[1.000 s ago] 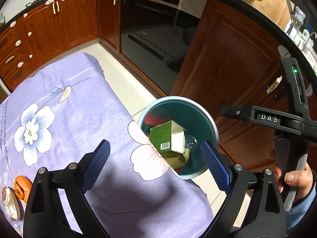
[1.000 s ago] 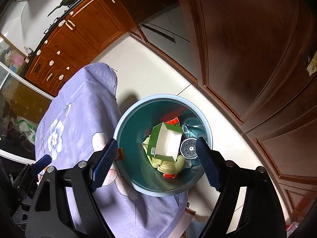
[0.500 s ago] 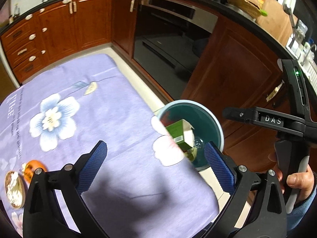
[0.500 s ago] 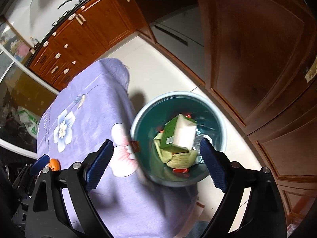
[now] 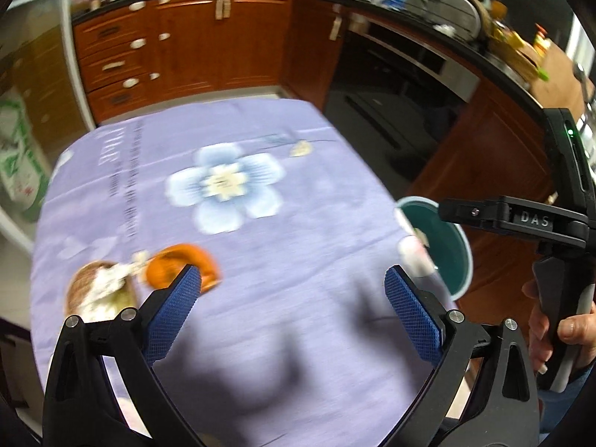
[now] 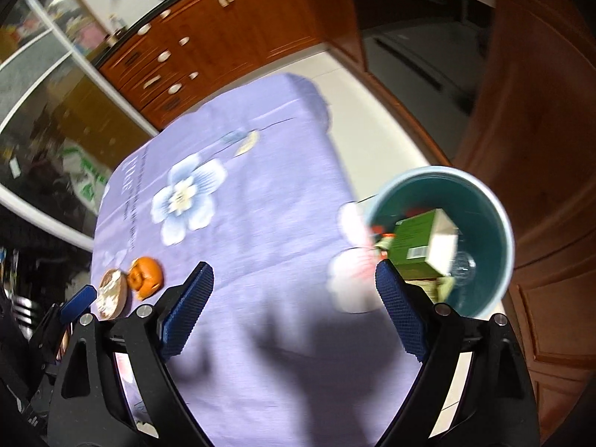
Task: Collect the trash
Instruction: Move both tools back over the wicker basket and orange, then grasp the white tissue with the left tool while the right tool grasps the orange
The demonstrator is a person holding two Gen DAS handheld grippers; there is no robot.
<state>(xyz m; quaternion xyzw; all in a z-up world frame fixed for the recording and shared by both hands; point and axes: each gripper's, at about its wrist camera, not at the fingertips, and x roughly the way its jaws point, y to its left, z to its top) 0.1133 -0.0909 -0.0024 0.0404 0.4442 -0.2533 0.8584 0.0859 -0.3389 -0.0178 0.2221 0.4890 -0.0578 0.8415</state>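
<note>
A teal bin [image 6: 499, 216] stands on the floor by the table's right edge, holding a green carton [image 6: 417, 238], a clear bottle [image 6: 463, 264] and other scraps. An orange peel [image 6: 145, 275] and a brown-and-white scrap [image 6: 111, 292] lie on the purple flowered cloth [image 6: 260, 205] at the near left. My right gripper [image 6: 294, 279] hangs open over bare cloth, with nothing between its fingers. My left gripper [image 5: 294, 290] is also open and holds nothing. Its left fingertip is just in front of the orange peel [image 5: 182, 268], and the bin [image 5: 447, 257] sits to its right.
Brown cabinets [image 5: 186, 44] and a dark oven [image 5: 391, 85] line the far and right sides. A strip of pale floor [image 6: 376, 85] runs between them and the table. A green-and-white bag [image 5: 18, 164] stands at the left. A hand [image 5: 566, 327] grips the right gripper's handle.
Both views have swung away from the bin and over the table. The bin has slid to the right edge. The orange peel and the brown scrap now lie closer to the left fingers.
</note>
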